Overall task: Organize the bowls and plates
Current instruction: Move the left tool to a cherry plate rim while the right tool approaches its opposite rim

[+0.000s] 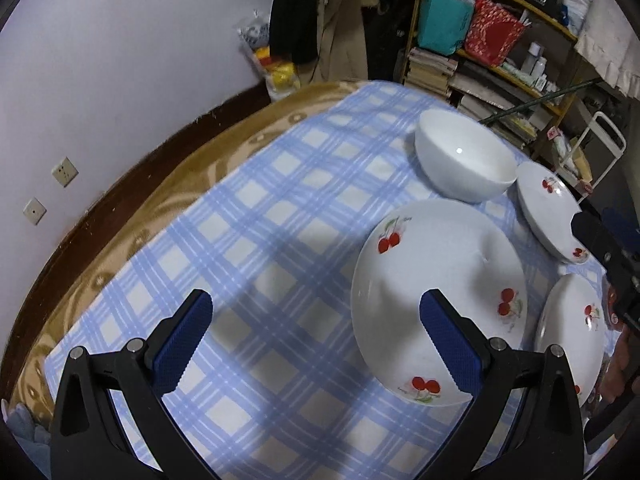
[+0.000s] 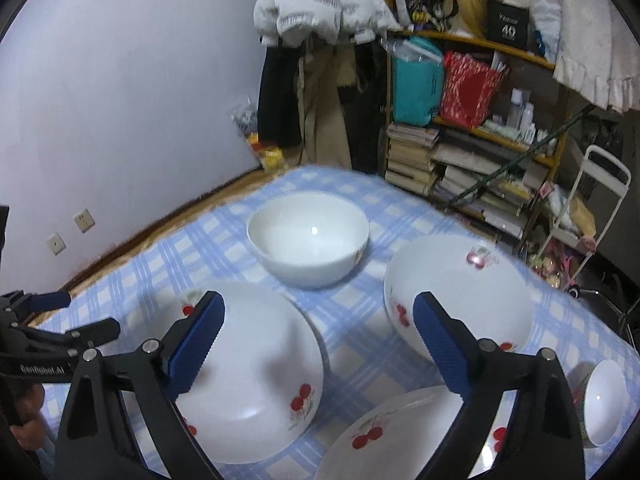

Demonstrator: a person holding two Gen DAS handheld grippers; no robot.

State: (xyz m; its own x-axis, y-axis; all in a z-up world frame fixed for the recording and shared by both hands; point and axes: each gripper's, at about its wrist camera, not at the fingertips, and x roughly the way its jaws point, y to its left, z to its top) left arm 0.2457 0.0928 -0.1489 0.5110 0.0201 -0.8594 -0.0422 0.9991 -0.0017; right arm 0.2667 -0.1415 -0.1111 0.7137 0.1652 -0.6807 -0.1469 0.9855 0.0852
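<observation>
**Cherry dishes on checked cloth**

While a plain white bowl stands farthest back, three cherry-printed plates spread around it on the blue checked cloth; left gripper and right gripper hover above, jaws apart, empty.

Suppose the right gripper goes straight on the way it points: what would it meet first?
Probably the checked cloth between the two cherry plates, since the open right gripper aims into that gap; further along stands the plain white bowl. Depth is unclear.
</observation>
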